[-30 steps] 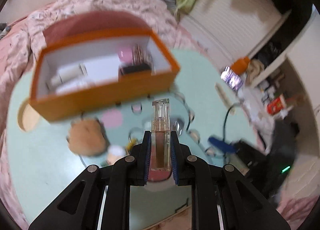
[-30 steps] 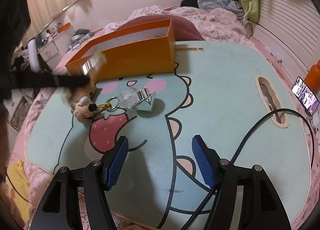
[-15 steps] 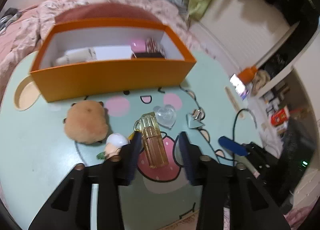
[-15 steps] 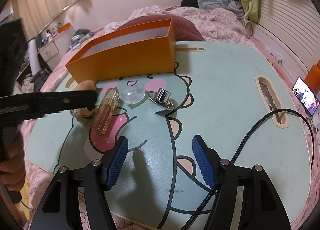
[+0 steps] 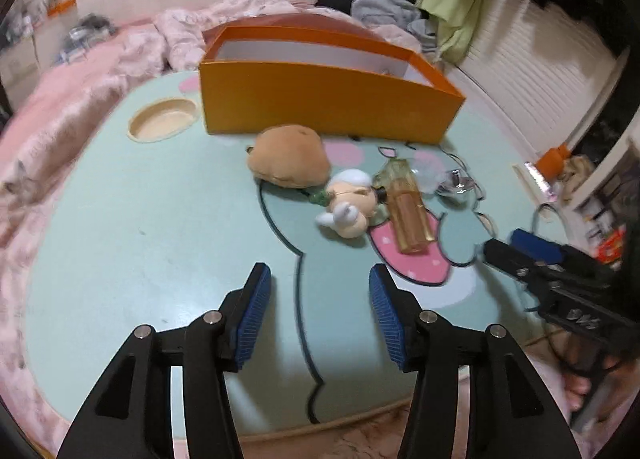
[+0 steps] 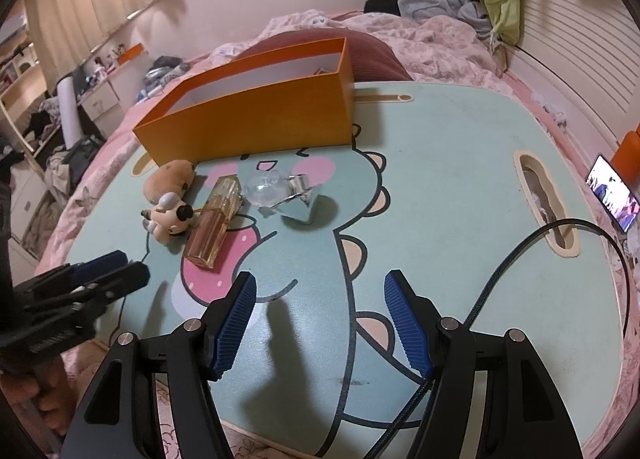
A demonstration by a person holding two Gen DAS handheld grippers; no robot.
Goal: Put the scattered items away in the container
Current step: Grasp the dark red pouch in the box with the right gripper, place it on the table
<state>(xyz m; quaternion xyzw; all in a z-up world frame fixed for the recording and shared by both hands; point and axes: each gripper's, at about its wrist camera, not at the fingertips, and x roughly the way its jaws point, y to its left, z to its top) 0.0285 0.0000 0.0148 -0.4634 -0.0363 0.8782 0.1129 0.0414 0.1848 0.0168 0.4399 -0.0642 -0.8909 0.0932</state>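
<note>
Both grippers: left gripper [image 5: 320,299] and right gripper [image 6: 320,307], matte black printed linkage, silver screw heads at pivots, ribbed blue pads on fingers [image 5: 252,311]. Bare skin at handle.

Bare tabletop [image 5: 152,227] lies ahead of the left gripper [image 5: 316,313], from 9 to 12 o'clock. At 1 o'clock a doll [image 5: 350,203], plush [image 5: 288,157] and amber bottle [image 5: 406,207] crowd the way to the orange box [image 5: 328,99].
</note>
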